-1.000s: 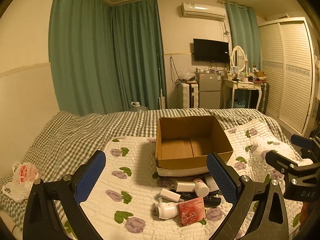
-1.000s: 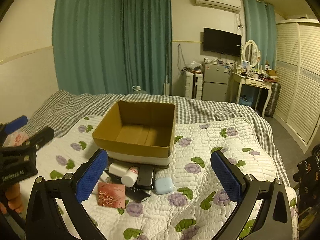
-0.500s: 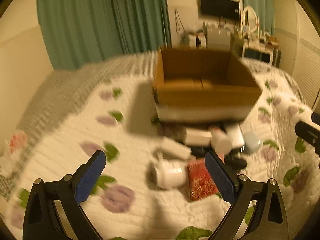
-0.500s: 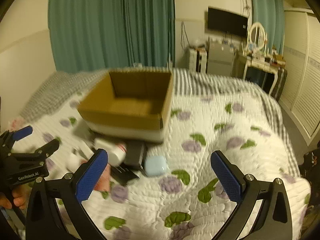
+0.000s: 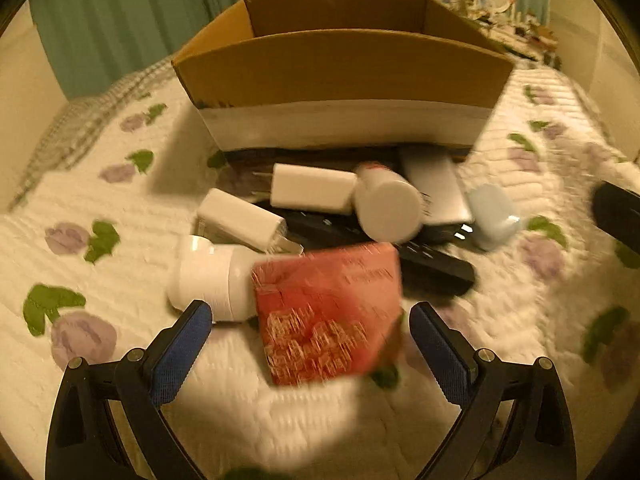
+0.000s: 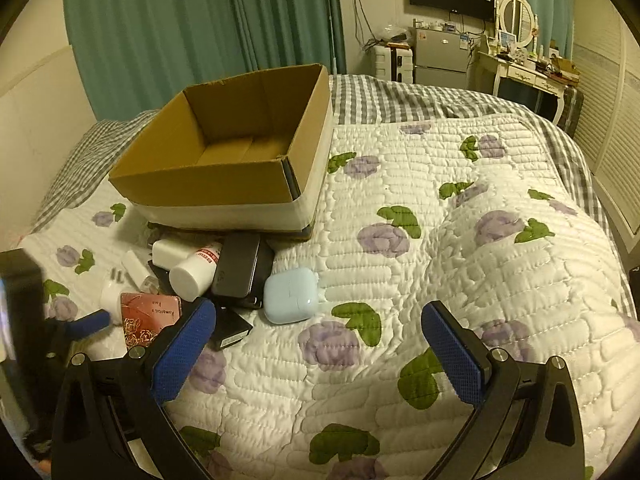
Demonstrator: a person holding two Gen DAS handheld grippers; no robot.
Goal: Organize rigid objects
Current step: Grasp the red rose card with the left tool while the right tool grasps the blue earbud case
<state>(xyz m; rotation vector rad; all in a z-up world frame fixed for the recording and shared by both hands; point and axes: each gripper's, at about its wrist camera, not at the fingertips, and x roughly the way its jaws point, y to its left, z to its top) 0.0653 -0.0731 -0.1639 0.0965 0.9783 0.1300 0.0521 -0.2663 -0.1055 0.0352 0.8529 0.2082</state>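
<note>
A pile of small items lies on the quilt in front of an empty cardboard box (image 5: pixel 344 68) (image 6: pixel 224 160). My left gripper (image 5: pixel 310 354) is open, its blue pads on either side of a red patterned box (image 5: pixel 328 312) (image 6: pixel 150 314). Around it lie a white jar (image 5: pixel 208 276), white chargers (image 5: pixel 312 190), a white bottle (image 5: pixel 388 204) (image 6: pixel 196 274), a black remote (image 5: pixel 432 266) and a pale blue earbud case (image 5: pixel 490 216) (image 6: pixel 290 295). My right gripper (image 6: pixel 318 354) is open and empty over the quilt, right of the pile. The left gripper's finger (image 6: pixel 86 326) shows at its left.
The bed has a white floral quilt (image 6: pixel 460 260) over a grey checked cover. Green curtains, a TV, a small fridge and a dressing table stand at the back. A dark power bank (image 6: pixel 238 270) lies against the box's front.
My left gripper has dropped and moved forward to the pile, now straddling the red box. My right gripper has lowered and moved nearer the quilt. Both stay open.
</note>
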